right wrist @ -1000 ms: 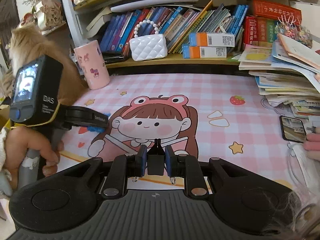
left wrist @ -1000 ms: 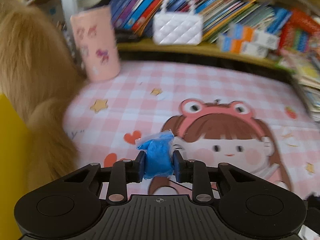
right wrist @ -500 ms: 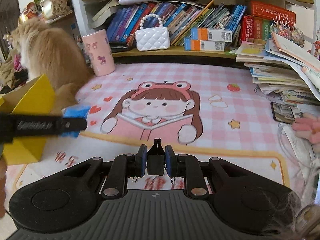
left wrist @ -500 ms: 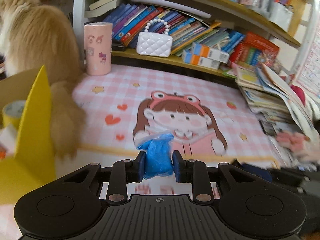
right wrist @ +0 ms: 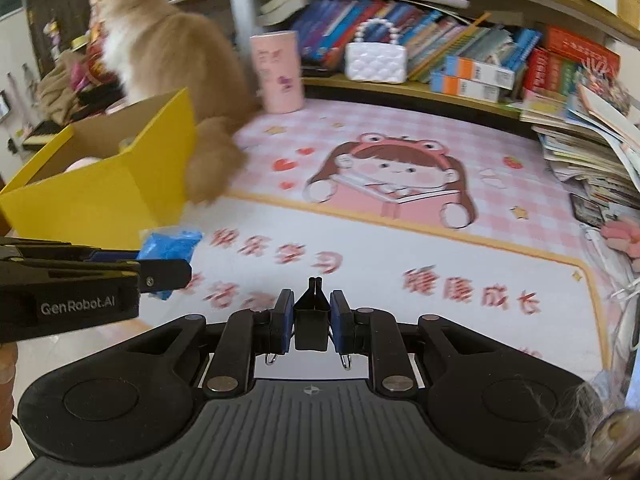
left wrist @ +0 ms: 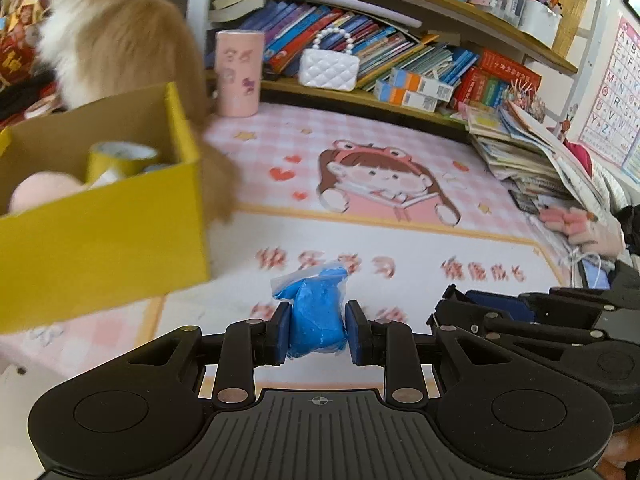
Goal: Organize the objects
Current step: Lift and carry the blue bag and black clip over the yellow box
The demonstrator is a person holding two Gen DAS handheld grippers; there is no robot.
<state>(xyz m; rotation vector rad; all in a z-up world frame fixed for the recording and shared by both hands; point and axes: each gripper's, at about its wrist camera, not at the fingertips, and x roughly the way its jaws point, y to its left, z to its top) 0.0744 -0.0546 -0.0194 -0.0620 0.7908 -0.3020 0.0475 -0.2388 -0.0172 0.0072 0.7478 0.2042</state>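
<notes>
My left gripper is shut on a blue bag of clay and holds it above the front of the pink mat. The bag also shows in the right wrist view, just right of the yellow box. My right gripper is shut on a black binder clip above the mat's white front band. The yellow box stands at the left and holds a tape roll and a pink ball.
An orange cat sits behind the box, its paw on the mat. A pink cup and white purse stand at the back by the bookshelf. Stacked books and papers lie at the right.
Both grippers have pulled back toward the mat's front edge. The left gripper has swung left, so the yellow box now fills its left side. Both keep their hold.
</notes>
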